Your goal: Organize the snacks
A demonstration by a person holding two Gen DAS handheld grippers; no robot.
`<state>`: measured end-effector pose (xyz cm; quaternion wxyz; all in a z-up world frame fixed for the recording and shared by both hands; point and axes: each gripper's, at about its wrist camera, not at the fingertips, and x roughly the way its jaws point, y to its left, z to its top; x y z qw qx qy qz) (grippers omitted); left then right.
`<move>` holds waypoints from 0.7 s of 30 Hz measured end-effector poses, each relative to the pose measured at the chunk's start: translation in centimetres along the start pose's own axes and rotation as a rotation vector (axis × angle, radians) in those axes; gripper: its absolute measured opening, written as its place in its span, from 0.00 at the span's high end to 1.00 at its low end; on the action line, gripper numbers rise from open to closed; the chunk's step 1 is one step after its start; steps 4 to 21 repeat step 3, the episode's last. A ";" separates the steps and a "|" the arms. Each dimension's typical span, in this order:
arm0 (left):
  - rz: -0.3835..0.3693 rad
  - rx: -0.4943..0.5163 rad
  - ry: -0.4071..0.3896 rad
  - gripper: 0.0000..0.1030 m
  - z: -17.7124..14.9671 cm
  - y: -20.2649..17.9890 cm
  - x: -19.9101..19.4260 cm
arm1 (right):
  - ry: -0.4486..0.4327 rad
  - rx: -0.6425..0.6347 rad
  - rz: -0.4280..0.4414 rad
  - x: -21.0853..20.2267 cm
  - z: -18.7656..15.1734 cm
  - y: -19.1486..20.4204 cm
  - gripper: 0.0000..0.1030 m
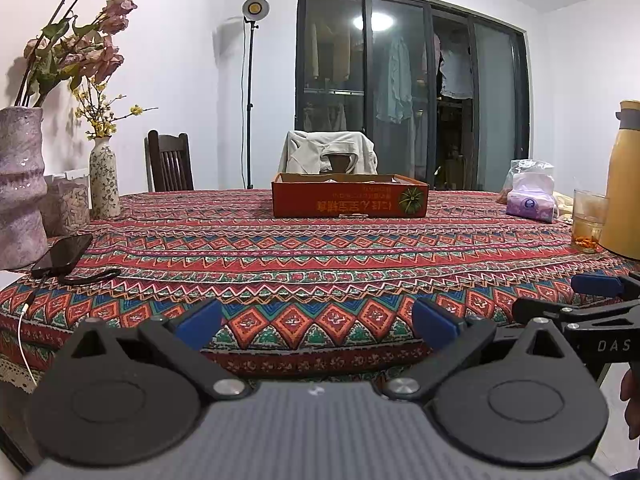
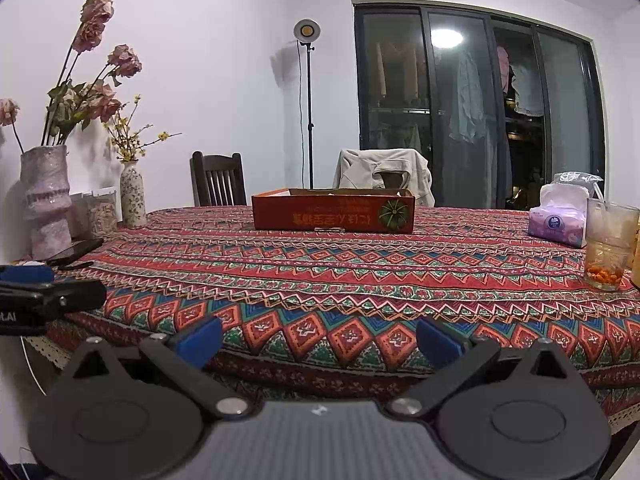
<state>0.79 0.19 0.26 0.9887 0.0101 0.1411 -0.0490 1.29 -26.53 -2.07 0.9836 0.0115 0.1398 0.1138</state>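
A shallow red cardboard box stands open-topped near the far middle of the patterned tablecloth; it also shows in the right wrist view. Its contents are hidden by its wall. My left gripper is open and empty, held at the table's near edge. My right gripper is open and empty, also at the near edge. The right gripper shows at the right of the left wrist view; the left gripper shows at the left of the right wrist view.
A large vase, a small vase and a phone with cable stand at the left. A tissue pack, a glass and a yellow flask stand at the right. Chairs stand behind the table.
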 end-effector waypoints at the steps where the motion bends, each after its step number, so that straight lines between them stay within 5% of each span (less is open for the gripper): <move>1: 0.000 -0.002 0.002 0.00 0.0 0.0 0.0 | 0.000 0.000 0.000 0.0 0.0 0.0 0.00; 21: -0.009 -0.012 0.011 0.00 0.0 0.2 0.1 | 0.001 0.000 0.001 0.0 0.0 0.0 0.00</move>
